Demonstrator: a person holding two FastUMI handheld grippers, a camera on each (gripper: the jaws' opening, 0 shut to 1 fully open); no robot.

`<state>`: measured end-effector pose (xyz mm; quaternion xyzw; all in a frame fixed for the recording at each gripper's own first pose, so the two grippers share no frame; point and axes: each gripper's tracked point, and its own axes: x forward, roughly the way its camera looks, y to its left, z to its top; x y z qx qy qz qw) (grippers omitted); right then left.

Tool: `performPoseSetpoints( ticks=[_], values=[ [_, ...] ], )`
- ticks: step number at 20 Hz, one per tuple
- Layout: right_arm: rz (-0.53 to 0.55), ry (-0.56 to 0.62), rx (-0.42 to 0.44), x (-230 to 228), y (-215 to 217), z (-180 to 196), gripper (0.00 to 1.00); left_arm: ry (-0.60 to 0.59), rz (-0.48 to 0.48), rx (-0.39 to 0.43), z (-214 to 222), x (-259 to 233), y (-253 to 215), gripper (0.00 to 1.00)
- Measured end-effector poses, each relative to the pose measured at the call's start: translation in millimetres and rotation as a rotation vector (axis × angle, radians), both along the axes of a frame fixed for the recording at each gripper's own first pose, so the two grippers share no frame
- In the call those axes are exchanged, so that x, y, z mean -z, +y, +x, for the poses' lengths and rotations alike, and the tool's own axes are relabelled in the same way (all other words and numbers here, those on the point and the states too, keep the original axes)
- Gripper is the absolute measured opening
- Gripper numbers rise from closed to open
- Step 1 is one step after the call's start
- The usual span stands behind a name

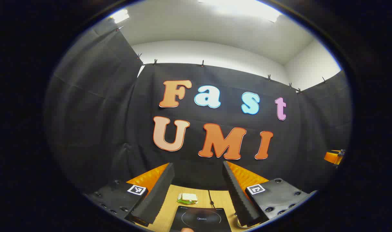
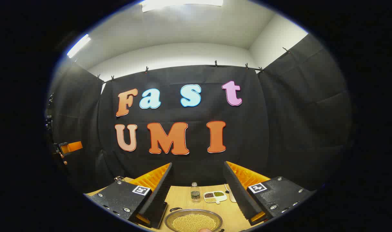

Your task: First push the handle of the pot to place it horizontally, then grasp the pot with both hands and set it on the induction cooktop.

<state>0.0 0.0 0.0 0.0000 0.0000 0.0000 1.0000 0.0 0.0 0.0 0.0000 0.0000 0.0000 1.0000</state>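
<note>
In the right gripper view a shallow metal pot full of small yellow beans sits on the wooden table, low between my fingers, with a small dark loop handle on its left rim. My right gripper is open above and behind it, holding nothing. The left gripper view has the black induction cooktop flat on the table, low between the fingers. My left gripper is open and holds nothing. Each gripper appears far off in the other's view as an orange part, the right gripper and the left gripper.
Behind the cooktop lie a green and white packet and a thin dark cable. Behind the pot stand a small glass bottle and a white divided dish of beans. Black cloth walls close in the table's back and sides.
</note>
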Motion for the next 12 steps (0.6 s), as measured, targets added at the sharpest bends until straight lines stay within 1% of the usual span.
performPoseSetpoints(
  ticks=[1,7,8,10,11,12],
  values=[
    [0.001,-0.002,0.002,-0.8,-0.7,0.6,1.00,0.004,-0.002,0.001,0.8,1.2,-0.1,0.98],
    [0.003,0.008,0.006,3.5,-7.2,0.7,1.00,0.017,-0.003,0.008,1.5,3.2,-3.9,0.98],
    [0.005,0.009,0.005,3.4,-7.6,0.6,0.95,0.017,-0.001,0.009,1.9,4.0,-4.9,0.98],
    [0.007,0.010,0.005,4.4,-8.5,-0.1,0.94,0.016,0.004,0.009,2.4,2.5,-6.7,0.98],
    [0.006,0.011,0.006,4.0,-9.0,0.4,1.00,0.015,0.007,0.009,2.5,2.8,-8.0,0.97],
    [0.006,0.012,0.006,4.1,-9.6,0.7,1.00,0.015,0.010,0.009,1.0,2.5,-9.1,0.97]
  ],
)
